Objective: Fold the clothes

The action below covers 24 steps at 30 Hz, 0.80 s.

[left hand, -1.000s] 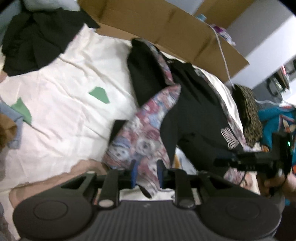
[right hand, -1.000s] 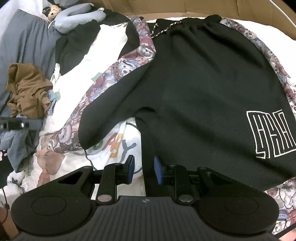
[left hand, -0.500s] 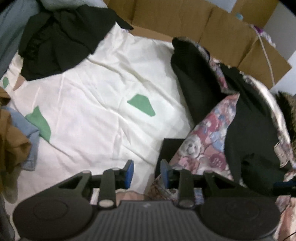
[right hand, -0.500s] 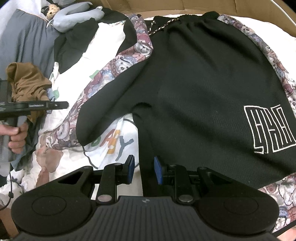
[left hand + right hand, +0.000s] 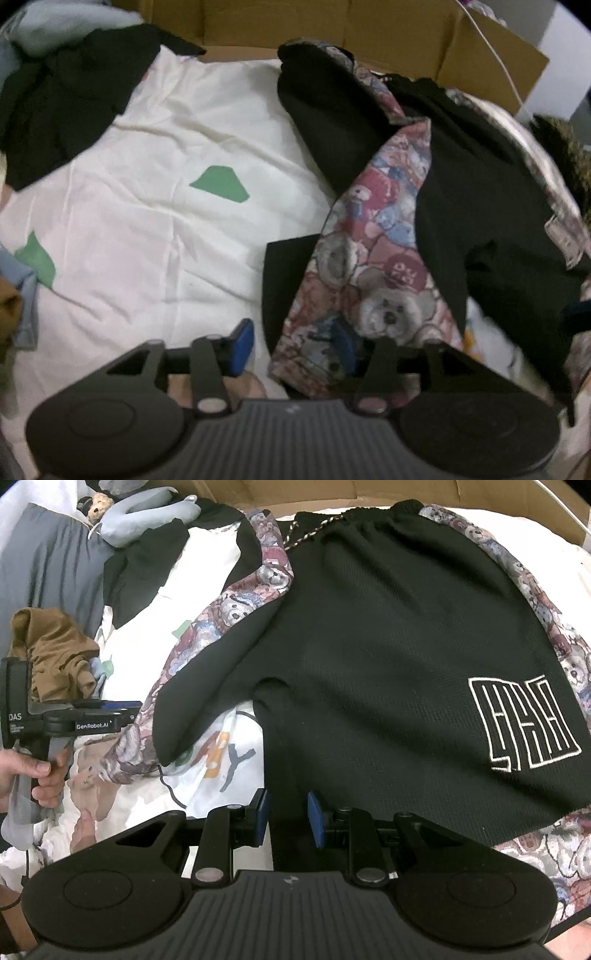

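Shorts (image 5: pixel 388 657) fill center-right of right view, leg hem clamped in right gripper (image 5: pixel 286 818). Left gripper (image 5: pixel 293 343), fingers spread, straddles bear-print hem; bare sheet (image 5: pixel 147 221) left-center. Its right finger partly hidden by fabric.

I'm in a bedroom at home: a bed with a rumpled white sheet (image 5: pixel 147 229), a grey pillow (image 5: pixel 59 576) at ten o'clock, a soft toy (image 5: pixel 140 513) lying beside it, loose clothes heaped around, cardboard (image 5: pixel 332 29) at twelve o'clock.
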Each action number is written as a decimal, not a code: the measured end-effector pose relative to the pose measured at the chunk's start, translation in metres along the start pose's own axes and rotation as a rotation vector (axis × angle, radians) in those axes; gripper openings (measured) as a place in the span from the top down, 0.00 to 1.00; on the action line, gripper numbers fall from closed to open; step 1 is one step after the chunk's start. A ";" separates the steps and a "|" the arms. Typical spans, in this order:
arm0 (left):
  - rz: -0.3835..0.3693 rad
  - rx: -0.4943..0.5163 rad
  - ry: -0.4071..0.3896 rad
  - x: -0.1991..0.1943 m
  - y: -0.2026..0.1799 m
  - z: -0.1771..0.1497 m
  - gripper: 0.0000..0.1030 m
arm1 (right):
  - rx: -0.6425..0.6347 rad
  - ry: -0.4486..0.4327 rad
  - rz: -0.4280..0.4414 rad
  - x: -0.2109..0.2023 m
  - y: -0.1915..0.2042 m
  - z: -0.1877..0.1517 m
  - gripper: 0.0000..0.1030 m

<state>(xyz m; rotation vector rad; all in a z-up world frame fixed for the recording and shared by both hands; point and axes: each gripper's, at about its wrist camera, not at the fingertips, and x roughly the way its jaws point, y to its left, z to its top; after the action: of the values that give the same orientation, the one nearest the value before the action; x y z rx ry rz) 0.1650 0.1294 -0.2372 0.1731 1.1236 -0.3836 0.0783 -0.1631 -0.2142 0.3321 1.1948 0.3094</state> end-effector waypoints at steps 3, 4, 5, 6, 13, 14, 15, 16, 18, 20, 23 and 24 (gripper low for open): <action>-0.015 -0.038 0.029 0.006 0.004 -0.001 0.53 | 0.005 -0.003 -0.005 -0.001 -0.001 0.000 0.71; -0.032 -0.062 0.049 0.009 0.004 -0.002 0.55 | 0.007 -0.004 -0.006 -0.001 -0.002 0.000 0.71; -0.044 -0.072 0.063 0.010 0.004 -0.004 0.58 | 0.007 -0.004 -0.007 -0.001 -0.002 0.001 0.71; -0.055 -0.073 0.076 0.012 0.001 -0.007 0.62 | 0.005 -0.003 -0.006 -0.001 -0.002 0.001 0.71; -0.059 -0.081 0.061 -0.005 0.005 -0.008 0.94 | -0.032 0.017 -0.001 0.006 0.006 0.001 0.71; -0.059 -0.076 0.049 -0.012 0.007 -0.006 0.94 | -0.038 0.019 -0.001 0.007 0.007 0.001 0.71; -0.061 -0.069 0.039 -0.018 0.008 -0.004 0.94 | -0.049 0.021 -0.005 0.008 0.011 0.002 0.71; -0.063 -0.064 0.029 -0.025 0.010 -0.003 0.94 | -0.061 0.026 -0.007 0.009 0.015 0.004 0.71; -0.064 -0.060 0.002 -0.037 0.013 -0.003 0.94 | -0.099 0.047 -0.007 0.013 0.026 0.007 0.71; -0.072 -0.063 -0.028 -0.048 0.018 0.000 0.94 | -0.153 0.078 -0.002 0.017 0.042 0.011 0.71; -0.072 -0.089 -0.060 -0.059 0.027 0.004 0.95 | -0.216 0.118 0.013 0.021 0.068 0.017 0.71; -0.072 -0.102 -0.072 -0.063 0.031 0.005 0.95 | -0.236 0.130 0.019 0.022 0.077 0.019 0.71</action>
<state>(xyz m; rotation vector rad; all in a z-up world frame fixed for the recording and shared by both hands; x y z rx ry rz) 0.1580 0.1697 -0.1802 0.0293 1.0775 -0.3928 0.0988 -0.0860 -0.1953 0.1192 1.2685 0.4892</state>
